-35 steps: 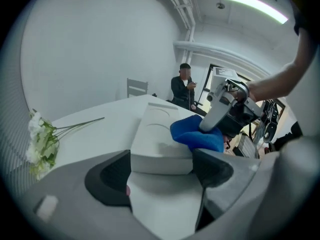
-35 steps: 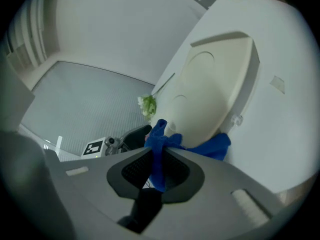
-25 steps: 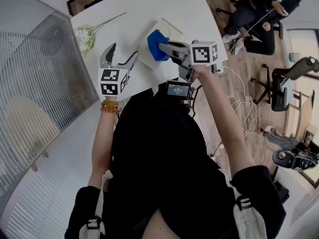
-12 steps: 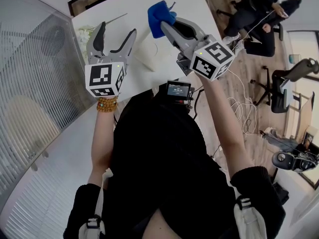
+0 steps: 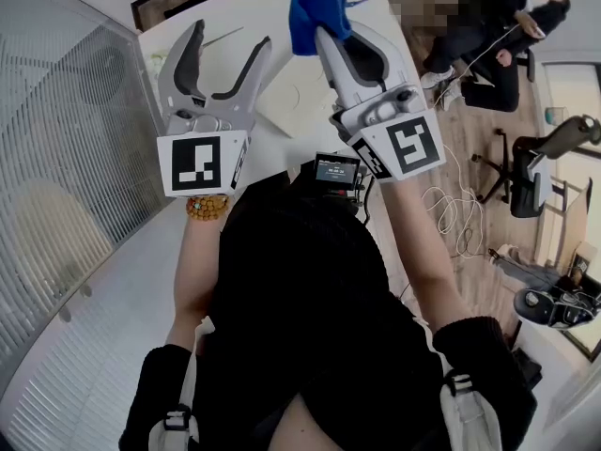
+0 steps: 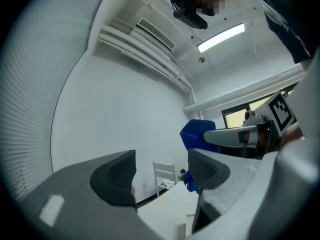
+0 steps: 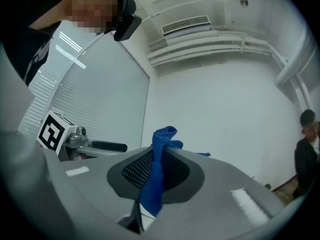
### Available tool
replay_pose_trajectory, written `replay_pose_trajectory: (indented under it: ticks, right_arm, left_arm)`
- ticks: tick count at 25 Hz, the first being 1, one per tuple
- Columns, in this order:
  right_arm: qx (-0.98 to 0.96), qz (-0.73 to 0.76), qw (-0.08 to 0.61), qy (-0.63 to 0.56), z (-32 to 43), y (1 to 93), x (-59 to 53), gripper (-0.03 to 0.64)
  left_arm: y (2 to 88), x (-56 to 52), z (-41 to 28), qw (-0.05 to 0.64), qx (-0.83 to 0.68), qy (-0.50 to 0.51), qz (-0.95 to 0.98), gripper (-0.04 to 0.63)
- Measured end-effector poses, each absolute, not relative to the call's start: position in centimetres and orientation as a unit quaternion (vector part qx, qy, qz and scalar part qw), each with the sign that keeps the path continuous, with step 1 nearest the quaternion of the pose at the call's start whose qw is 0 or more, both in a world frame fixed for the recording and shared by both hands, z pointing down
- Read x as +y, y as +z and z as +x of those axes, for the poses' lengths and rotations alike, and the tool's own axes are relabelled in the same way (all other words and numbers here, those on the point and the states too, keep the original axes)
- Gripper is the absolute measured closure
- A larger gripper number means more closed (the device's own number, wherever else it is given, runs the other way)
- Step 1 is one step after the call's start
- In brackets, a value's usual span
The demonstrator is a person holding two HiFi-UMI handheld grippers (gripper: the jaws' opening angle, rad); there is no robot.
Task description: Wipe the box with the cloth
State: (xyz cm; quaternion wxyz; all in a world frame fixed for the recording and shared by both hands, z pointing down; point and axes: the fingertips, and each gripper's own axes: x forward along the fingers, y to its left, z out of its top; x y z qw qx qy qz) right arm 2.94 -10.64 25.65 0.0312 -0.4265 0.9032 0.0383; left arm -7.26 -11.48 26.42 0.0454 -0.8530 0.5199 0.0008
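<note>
Nearest the head camera is the person's black top, which fills the lower frame and cuts off both elbows. A small device with a lit screen (image 5: pixel 336 169) sits at the chest; its print is too small to read. A bead bracelet (image 5: pixel 207 207) shows on the left wrist, just under the marker cube.

The left tool (image 5: pixel 228 50) is held high over the table (image 5: pixel 254 7). Its jaws stand well apart and are closing, with nothing between them in its own view (image 6: pixel 162 171). The right tool (image 5: pixel 324 38) is beside it with its jaws pressed together on the blue cloth (image 5: pixel 310 12). In the right gripper view the cloth (image 7: pixel 157 169) runs as a thin fold between the pads and bunches above the tips. From the left gripper view the same cloth (image 6: pixel 197 134) shows as a blue lump at the end of the right tool.

The white box (image 5: pixel 296 97) lies on the table below, in the gap between the two tools. Only a strip of it shows, and its edges are hard to tell from the white tabletop.

Farther off, a seated person (image 5: pixel 498 17) is cut by the top edge, with an office chair (image 5: pixel 545 158) and loose cables (image 5: pixel 451 205) on the wooden floor. A white chair (image 6: pixel 165 176) stands beyond the table's far end.
</note>
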Motion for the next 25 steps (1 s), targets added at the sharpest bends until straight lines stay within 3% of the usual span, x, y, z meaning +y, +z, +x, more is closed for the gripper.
replay_pose_trajectory:
  ticks: [4,17,25]
  right_arm:
    - [0.889,-0.453,0.039,0.054,3.4,25.4,-10.3,0.558]
    - [0.873,-0.484,0.007,0.063,3.6,28.0,-10.1,0.558]
    - [0.871,-0.488,-0.016,0.055,4.2,29.7,-10.0,0.560]
  left_arm:
    - [26.5,-10.8,-6.6,0.056,0.514,0.017,-0.856,0.218]
    - [29.0,-10.2,-5.5,0.041,0.511,0.010,-0.858,0.333]
    - [30.4,-10.1,-5.2,0.033,0.517,0.005,-0.855,0.440]
